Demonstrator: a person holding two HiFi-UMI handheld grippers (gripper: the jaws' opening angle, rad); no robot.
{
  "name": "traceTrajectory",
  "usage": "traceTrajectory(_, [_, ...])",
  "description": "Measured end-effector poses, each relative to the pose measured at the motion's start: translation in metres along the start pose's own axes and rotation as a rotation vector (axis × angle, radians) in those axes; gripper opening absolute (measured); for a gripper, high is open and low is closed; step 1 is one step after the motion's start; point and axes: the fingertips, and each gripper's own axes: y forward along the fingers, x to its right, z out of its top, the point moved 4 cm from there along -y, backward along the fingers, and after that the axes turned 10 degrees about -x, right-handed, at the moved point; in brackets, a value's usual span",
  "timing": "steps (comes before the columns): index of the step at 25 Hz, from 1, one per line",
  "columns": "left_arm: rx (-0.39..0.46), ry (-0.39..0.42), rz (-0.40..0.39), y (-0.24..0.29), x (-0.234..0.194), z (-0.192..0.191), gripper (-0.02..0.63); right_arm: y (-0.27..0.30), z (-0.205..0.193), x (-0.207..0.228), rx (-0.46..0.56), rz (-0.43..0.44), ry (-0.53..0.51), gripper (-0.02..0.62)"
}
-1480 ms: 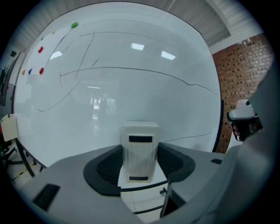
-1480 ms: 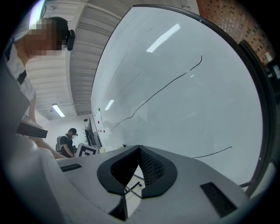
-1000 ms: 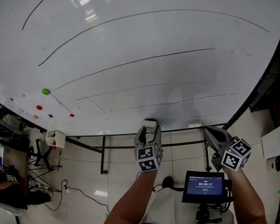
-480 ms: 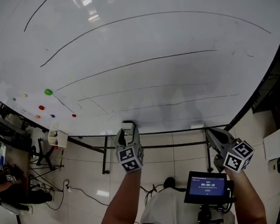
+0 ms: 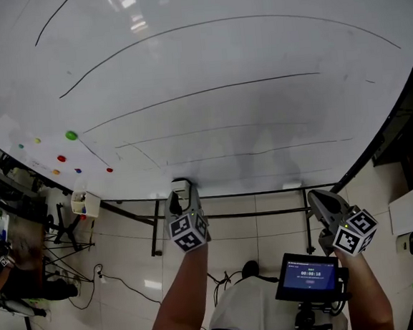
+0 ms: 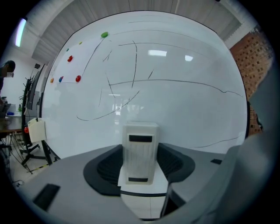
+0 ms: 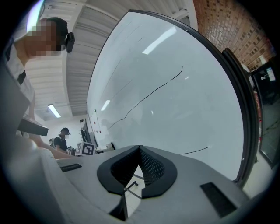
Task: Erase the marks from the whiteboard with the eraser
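As its own view shows, left gripper [image 6: 140, 165] clamps eraser [image 6: 140, 146].

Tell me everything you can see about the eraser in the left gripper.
The eraser is a white rectangular block, plastic by its look, with fine vertical ribs and a dark slot near each end. It stands upright, clamped in the left gripper, one black jaw on either side, its top poking out toward the whiteboard. In the head view it sits at the board's bottom edge; whether it touches the surface cannot be told.
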Motion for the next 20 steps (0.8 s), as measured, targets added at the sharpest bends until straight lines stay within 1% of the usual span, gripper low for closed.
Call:
traceTrajectory(5, [-0.011,-0.004,-0.038,0.001,0.019,-0.005,0.276,-0.002,0.001,0.003,0.003,0.005,-0.004,0.017])
traceTrajectory(8, [-0.011,-0.023,-0.051,0.001,0.029,-0.006,0.276,-0.004,0.001,0.005,0.005,0.007,0.002,0.017])
traceTrajectory(13, [-0.022,-0.009,-0.077,0.001,0.048,-0.009,0.278,-0.006,0.0,0.011,0.005,0.009,0.006,0.017])
traceTrajectory(16, [-0.026,-0.015,-0.082,0.001,0.056,-0.01,0.278,-0.006,0.0,0.013,0.002,0.013,0.008,0.017])
traceTrajectory(20, [-0.038,-0.005,-0.117,0.001,0.077,-0.015,0.278,-0.007,0.0,0.016,0.002,0.016,0.008,0.017])
